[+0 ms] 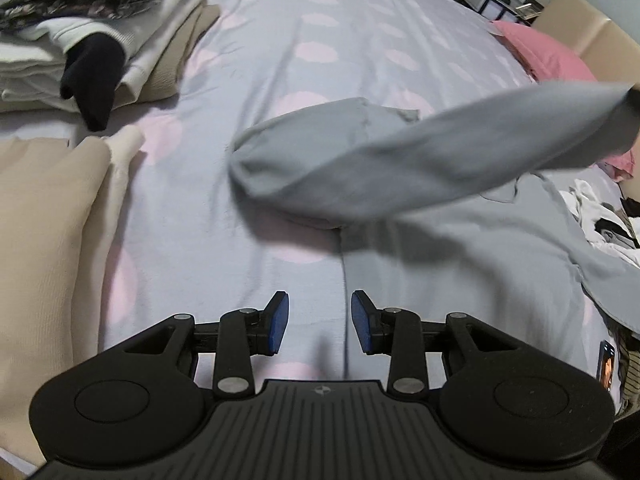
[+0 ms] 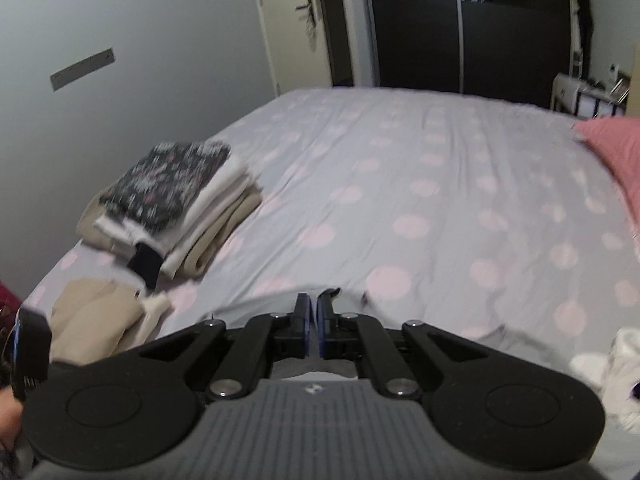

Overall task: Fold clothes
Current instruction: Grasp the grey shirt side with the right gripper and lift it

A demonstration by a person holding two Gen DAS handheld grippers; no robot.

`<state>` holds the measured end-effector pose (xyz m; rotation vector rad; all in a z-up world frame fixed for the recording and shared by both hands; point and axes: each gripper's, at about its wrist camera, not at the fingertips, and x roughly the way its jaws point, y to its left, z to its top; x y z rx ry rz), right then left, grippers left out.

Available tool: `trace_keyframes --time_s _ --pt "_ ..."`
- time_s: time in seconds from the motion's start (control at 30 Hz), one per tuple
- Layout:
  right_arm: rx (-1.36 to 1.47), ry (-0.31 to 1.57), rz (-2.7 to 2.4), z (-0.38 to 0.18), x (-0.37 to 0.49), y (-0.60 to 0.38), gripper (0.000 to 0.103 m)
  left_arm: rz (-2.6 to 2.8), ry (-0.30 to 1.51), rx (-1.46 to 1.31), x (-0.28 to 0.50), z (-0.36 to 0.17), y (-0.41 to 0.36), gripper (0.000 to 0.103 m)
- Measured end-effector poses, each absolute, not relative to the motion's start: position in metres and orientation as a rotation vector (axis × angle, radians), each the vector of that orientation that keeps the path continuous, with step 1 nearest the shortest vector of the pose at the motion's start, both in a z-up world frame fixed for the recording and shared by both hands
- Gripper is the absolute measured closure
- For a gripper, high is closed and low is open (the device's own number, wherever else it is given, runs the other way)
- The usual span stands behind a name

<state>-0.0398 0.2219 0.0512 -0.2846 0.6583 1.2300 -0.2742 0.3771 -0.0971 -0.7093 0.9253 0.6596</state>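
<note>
Grey garment [image 1: 400, 168] lies on the bed [image 1: 320, 40], right of centre in the left wrist view. One sleeve is lifted off the sheet and stretched toward the right edge of that view; the body of the garment stays flat on the bed below it.

Left tool [image 1: 319, 322]: released, pads apart, nothing between them, over the garment's near edge.

Right tool [image 2: 313, 322]: clenched. Grey cloth shows just under and behind the pads, so it most likely pinches the sleeve end. The grip point itself is hidden.

Handling, as judged: thin, soft knit, light, no stiffness. It drapes and sags between held points, and the sleeve hangs as a limp tube. Not fragile or slippery, though a thin pinch may slide out.

Where to hold: cuff or hem, where the seam doubles the cloth; for the body fold, the shoulder seam or bottom corner.

Folded stack [image 1: 100, 40] sits at far left, beige cloth [image 1: 52, 220] near left, pink pillow [image 1: 548, 56] at far right.
</note>
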Motion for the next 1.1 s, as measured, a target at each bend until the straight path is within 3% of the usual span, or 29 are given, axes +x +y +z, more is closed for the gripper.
trace_keyframes --time_s 0.17,0.33,0.67,0.9,1.1 --pt "-0.249 0.621 1.148 0.075 -0.015 0.210 0.098 0.663 0.923 -0.720 -0.277 -0.096 0.379 0.071" --pt "-0.219 0.651 1.037 0.063 0.023 0.184 0.098 0.647 0.914 -0.701 -0.272 -0.094 0.377 0.071" --pt "-0.127 0.843 0.827 -0.030 0.098 0.141 0.098 0.569 1.030 -0.537 -0.226 -0.100 0.377 0.071" --pt "-0.081 0.887 0.783 -0.062 0.133 0.146 0.098 0.558 1.087 -0.389 -0.192 -0.115 0.394 0.071" --pt "-0.120 0.881 0.733 -0.079 0.152 0.154 0.084 0.593 1.070 -0.453 -0.177 -0.130 0.412 0.074"
